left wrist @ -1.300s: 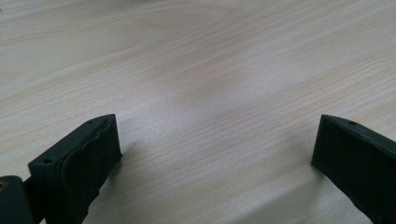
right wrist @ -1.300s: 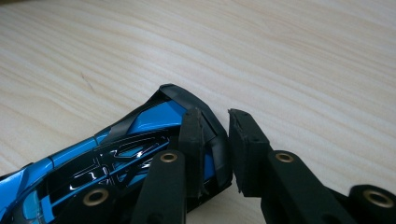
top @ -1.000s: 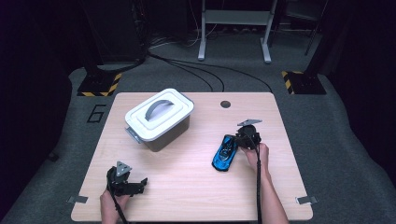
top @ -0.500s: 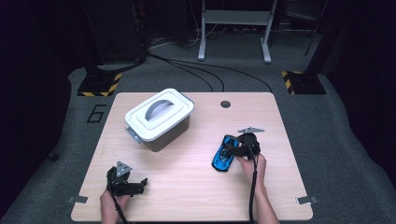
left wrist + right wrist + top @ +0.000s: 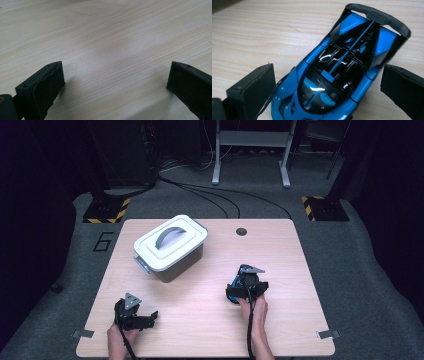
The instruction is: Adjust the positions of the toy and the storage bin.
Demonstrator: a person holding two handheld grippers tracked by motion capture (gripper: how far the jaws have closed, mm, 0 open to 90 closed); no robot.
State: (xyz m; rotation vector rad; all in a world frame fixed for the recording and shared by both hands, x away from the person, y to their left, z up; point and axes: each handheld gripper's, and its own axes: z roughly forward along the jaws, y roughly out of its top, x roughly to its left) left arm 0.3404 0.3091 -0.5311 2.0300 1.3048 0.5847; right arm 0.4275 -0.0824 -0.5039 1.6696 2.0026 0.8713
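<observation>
We see the wooden counter filling the lower centre of the high view, with a lidded grey box standing left of centre. Right of centre lies the blue toy car, straddled by our right tongs, whose jaws stand wide apart on either flank without touching it. At lower left, our left tongs rest wide open on bare wood, holding nothing.
</observation>
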